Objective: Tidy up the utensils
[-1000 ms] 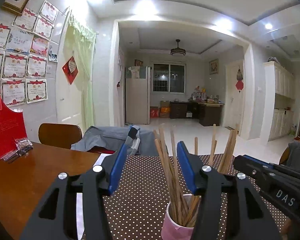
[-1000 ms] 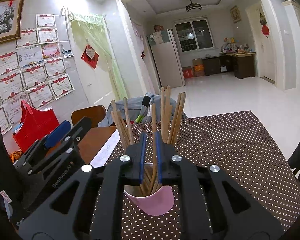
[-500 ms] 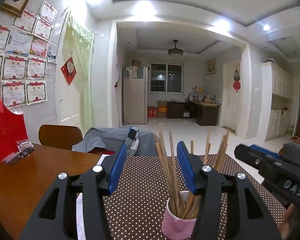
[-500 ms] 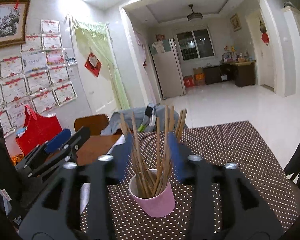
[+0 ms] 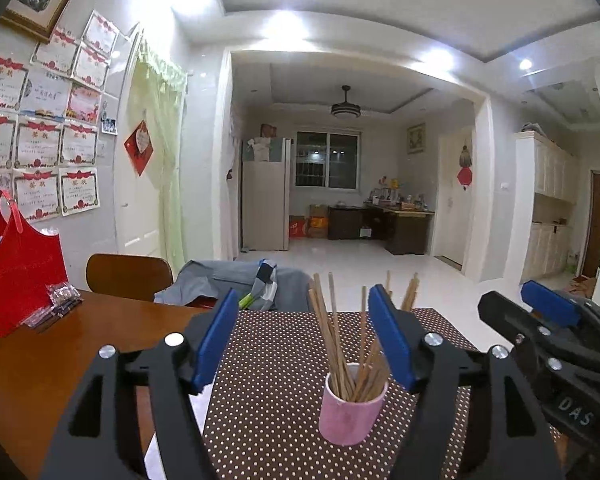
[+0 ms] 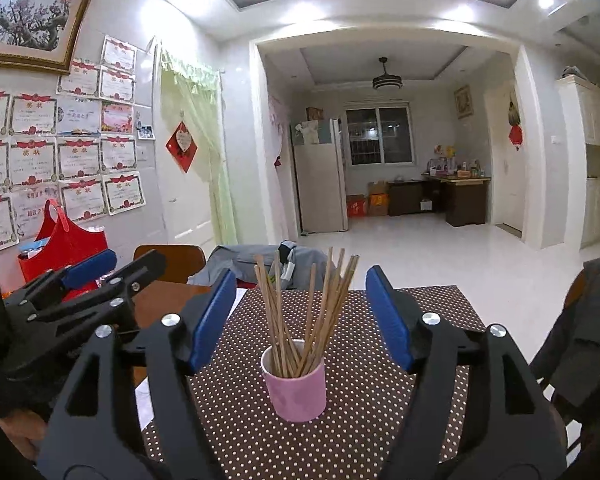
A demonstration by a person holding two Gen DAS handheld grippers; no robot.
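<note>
Wooden chopsticks (image 6: 300, 320) stand loose in the pink cup (image 6: 294, 390) just ahead of both tongs, since the right gripper (image 6: 300, 316) has let go and, like the left gripper (image 5: 304, 336), is opening empty, suggesting the sorting is finished.

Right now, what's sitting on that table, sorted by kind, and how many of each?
Pink cup: 1
Bundle of chopsticks standing in it: 1 (sticks too crowded to count)
Red bag: 1
Small clear packet beside the bag: 1
Dotted brown cloth: 1
Total: 5
</note>
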